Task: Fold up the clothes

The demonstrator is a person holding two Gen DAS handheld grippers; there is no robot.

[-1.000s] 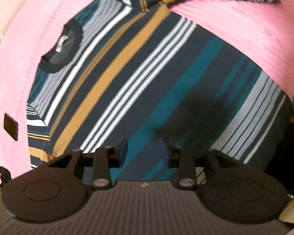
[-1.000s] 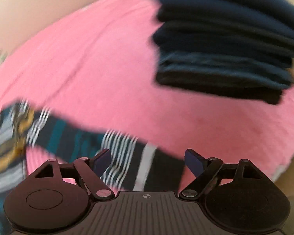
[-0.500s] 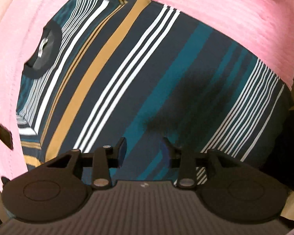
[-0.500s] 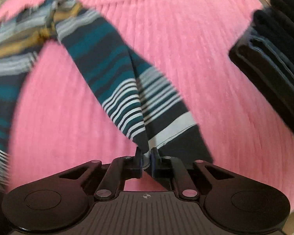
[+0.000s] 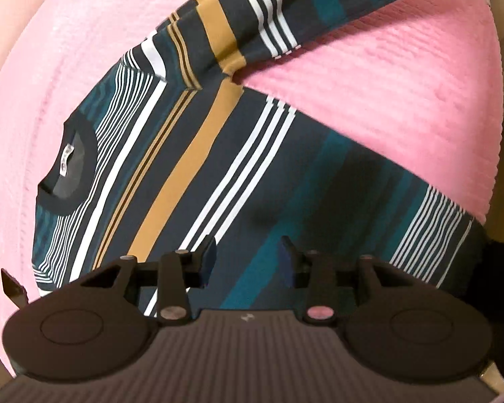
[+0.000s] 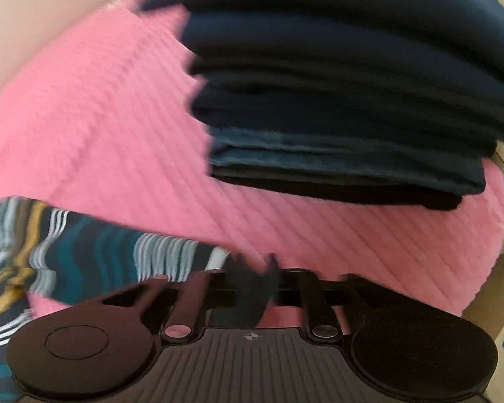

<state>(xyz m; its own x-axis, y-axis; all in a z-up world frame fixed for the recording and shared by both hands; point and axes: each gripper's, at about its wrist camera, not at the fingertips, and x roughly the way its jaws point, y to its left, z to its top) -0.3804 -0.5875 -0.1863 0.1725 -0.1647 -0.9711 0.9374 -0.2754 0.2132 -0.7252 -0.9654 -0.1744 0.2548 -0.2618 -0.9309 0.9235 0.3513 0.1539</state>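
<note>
Now the right gripper (image 6: 265,268), clenched on the sleeve (image 6: 117,255), has drawn it out toward the lower left, while the left gripper (image 5: 248,255) hovers released over the striped sweater (image 5: 218,168) on the pink blanket (image 5: 403,100), readying a fold

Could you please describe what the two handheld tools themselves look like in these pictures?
Both the left tool and the right tool are matte black: a ribbed central body, a round disc on each side, silver pivot pins, slim linkage arms and a small white mark. No cables or sleeves show.
</note>
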